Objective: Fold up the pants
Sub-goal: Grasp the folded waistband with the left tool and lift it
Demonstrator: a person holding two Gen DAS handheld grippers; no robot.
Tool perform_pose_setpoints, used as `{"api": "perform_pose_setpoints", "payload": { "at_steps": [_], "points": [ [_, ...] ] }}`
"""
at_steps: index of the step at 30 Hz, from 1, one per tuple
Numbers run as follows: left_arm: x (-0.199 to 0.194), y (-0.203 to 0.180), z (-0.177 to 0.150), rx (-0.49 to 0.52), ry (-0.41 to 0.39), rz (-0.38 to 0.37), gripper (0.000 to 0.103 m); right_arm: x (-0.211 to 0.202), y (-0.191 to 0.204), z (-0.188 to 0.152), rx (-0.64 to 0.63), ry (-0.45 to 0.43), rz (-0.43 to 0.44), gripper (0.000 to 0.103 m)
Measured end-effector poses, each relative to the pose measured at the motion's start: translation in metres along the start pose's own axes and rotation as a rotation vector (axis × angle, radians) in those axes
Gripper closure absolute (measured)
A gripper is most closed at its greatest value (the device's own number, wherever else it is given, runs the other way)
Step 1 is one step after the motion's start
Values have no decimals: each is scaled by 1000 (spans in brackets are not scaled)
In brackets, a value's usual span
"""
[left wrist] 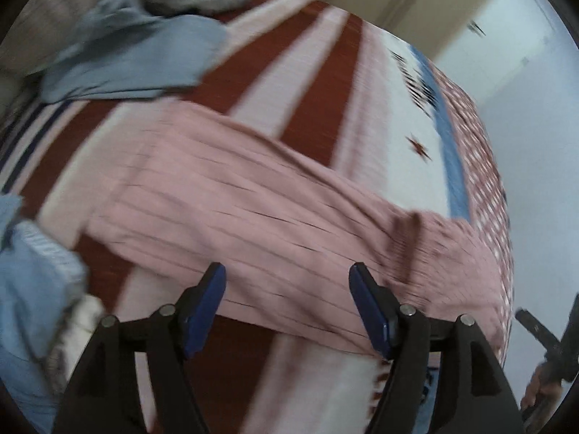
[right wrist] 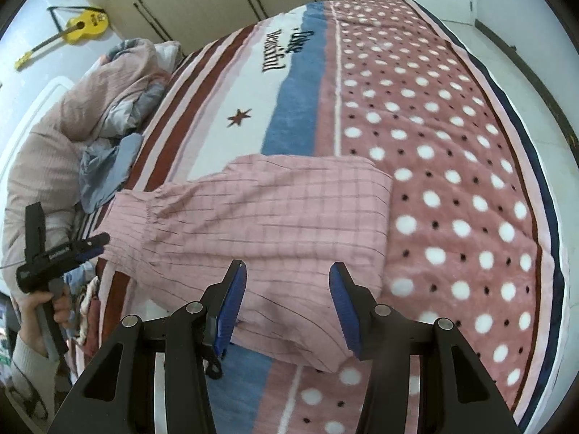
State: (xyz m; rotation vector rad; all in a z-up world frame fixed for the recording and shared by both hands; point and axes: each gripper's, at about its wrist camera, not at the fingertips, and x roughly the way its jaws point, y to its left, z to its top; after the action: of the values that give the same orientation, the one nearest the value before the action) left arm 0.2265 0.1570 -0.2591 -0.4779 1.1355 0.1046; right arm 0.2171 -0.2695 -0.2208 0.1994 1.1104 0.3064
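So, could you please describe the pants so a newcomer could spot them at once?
Start at the patterned bedspread covering the bed. The pants lie flat across its near part. They are pink with thin dark checks, unlike the crumpled blue-grey clothes at the side.

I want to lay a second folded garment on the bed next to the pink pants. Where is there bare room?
Free: the polka-dot part of the blanket right of the pink pants, out to the bed's edge, and the white and blue bands beyond them, around the star. Crowded: the left side, with the heap of clothes and the blue garment.
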Motion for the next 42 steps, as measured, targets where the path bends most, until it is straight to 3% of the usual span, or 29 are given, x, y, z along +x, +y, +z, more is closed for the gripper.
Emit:
{"api": "perform_pose_setpoints", "payload": {
  "at_steps": [4,8,13,20,22,24,27,33,42],
  "points": [
    [3,43,3,-73,8,52,36,9,20,4,-23,3,0,59],
    [16,70,-1,-149,20,35,36,24,38,3,-53,9,-1,59],
    [34,91,-5,-211,32,-48,36,48,53,0,-88,25,-38,59],
    [51,103,16,-300,-41,-159,36,61,54,1,-45,8,-89,59],
    [51,101,24,-283,-72,-145,41,62,53,1,-26,3,-87,59],
    [52,101,32,-281,-91,-144,75,65,51,-1,-6,-1,-85,59],
    [51,93,42,-256,-106,-172,89,70,48,-4,18,7,-76,59],
    [24,65,47,-174,-173,-180,92,67,44,-5,24,12,-60,59],
    [-15,-2,51,-45,-204,-230,93,32,26,-3,66,-24,-23,59]
  ]
}}
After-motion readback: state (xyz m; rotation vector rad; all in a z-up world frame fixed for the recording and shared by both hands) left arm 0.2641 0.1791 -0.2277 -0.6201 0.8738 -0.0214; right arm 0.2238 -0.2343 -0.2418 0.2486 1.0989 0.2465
